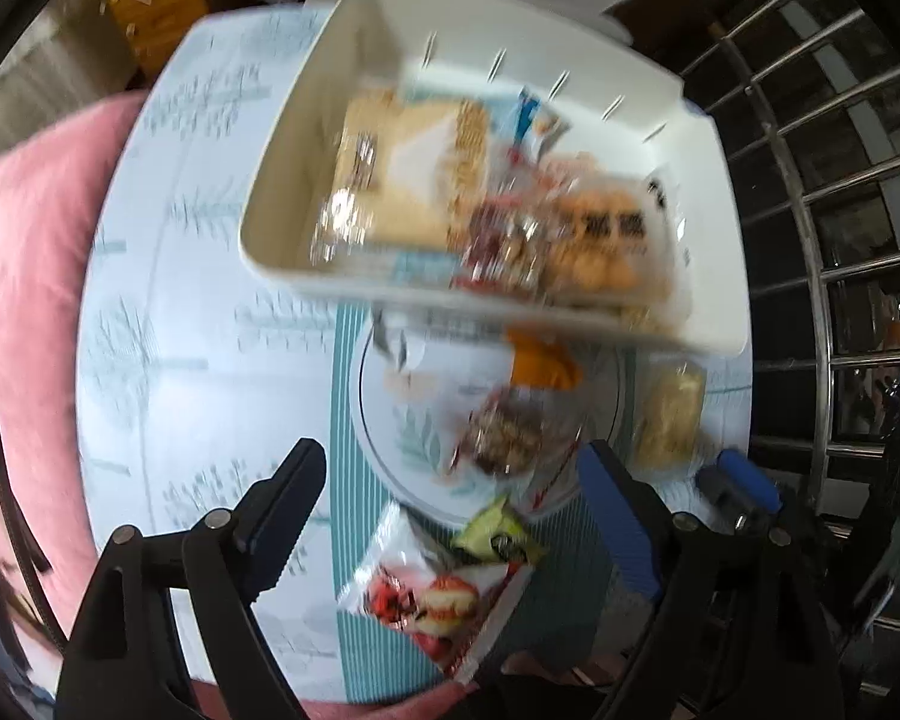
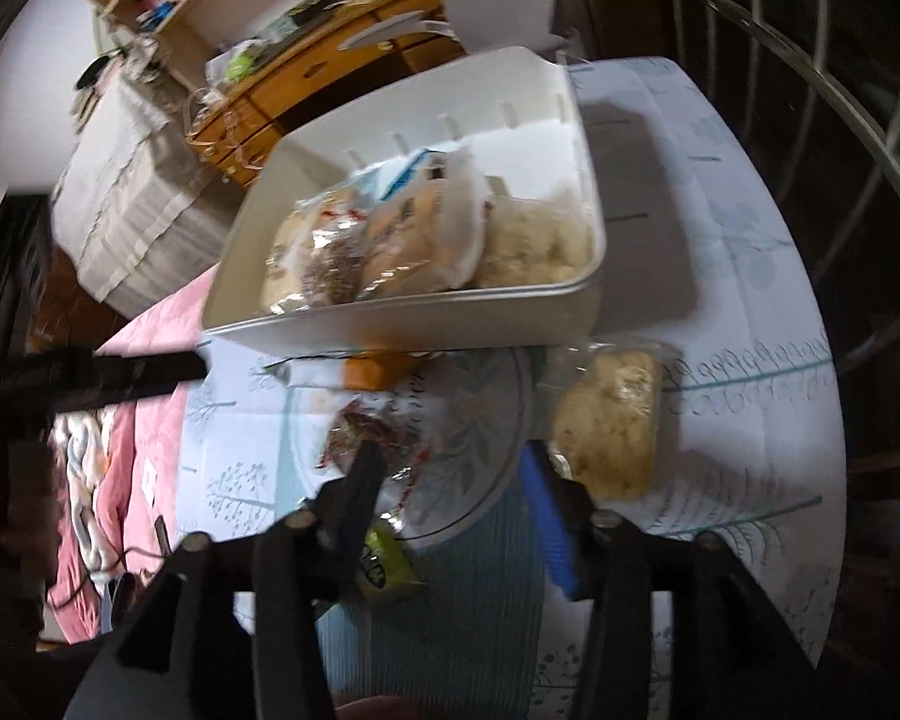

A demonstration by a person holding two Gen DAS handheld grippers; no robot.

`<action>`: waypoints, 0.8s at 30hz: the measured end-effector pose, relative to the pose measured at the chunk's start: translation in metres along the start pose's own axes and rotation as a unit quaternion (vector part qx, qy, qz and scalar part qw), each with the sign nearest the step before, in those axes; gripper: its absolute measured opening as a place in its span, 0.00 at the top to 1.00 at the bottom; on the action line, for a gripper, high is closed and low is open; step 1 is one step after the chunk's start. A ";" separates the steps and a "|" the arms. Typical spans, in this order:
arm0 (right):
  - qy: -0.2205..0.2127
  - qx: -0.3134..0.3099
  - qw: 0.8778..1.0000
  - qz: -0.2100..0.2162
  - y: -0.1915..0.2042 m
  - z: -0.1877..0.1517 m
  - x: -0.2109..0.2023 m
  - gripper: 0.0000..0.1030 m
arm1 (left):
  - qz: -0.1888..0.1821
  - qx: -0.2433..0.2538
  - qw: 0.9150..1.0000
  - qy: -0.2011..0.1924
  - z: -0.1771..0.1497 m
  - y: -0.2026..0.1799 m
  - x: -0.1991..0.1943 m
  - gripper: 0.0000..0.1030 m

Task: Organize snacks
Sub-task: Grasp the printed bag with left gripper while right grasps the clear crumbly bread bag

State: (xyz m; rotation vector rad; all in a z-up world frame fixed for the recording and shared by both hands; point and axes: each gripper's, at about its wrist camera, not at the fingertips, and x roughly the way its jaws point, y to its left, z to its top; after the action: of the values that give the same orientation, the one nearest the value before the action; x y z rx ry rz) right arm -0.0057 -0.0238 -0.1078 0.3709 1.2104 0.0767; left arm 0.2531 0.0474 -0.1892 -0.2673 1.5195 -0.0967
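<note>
A white bin (image 1: 282, 120) (image 2: 390, 324) with several snack packs inside stands at the far side of the table. In front of it, on a round patterned mat (image 1: 390, 420) (image 2: 480, 420), lie a clear pack of dark nutty snack (image 1: 504, 432) (image 2: 366, 426) and an orange pack (image 1: 540, 360) (image 2: 372, 369). A pale cake pack (image 1: 669, 414) (image 2: 612, 420) lies to the right. Nearer lie a green pack (image 1: 498, 531) (image 2: 384, 558) and a red-and-white pack (image 1: 432, 594). My left gripper (image 1: 450, 480) is open and empty above the mat. My right gripper (image 2: 450, 468) is open and empty, also seen in the left wrist view (image 1: 741, 483).
The table carries a pale blue patterned cloth (image 1: 198, 300) (image 2: 720, 240). A pink bedspread (image 1: 24, 270) lies to the left. A metal window grille (image 1: 840, 210) stands on the right. A wooden desk (image 2: 306, 78) with clutter stands behind the bin.
</note>
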 end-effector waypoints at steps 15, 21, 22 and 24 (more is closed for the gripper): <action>0.092 0.140 0.986 -0.023 -0.054 0.006 0.050 0.32 | -0.007 -0.172 0.973 0.155 -0.070 0.062 0.075 0.08; 0.089 0.146 0.984 -0.054 -0.057 0.009 0.058 0.26 | -0.031 -0.226 0.954 0.197 -0.096 0.073 0.094 0.05; 0.092 0.147 0.983 -0.060 -0.058 0.009 0.059 0.26 | -0.037 -0.238 0.949 0.202 -0.101 0.076 0.098 0.05; 0.100 0.154 0.981 -0.067 -0.060 0.007 0.063 0.26 | -0.047 -0.256 0.943 0.208 -0.107 0.080 0.105 0.05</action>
State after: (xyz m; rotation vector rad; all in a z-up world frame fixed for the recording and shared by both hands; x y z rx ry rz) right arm 0.0151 -0.0653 -0.1816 0.5597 1.4473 -0.1970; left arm 0.1444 0.0892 -0.3127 -0.7763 1.9392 0.1833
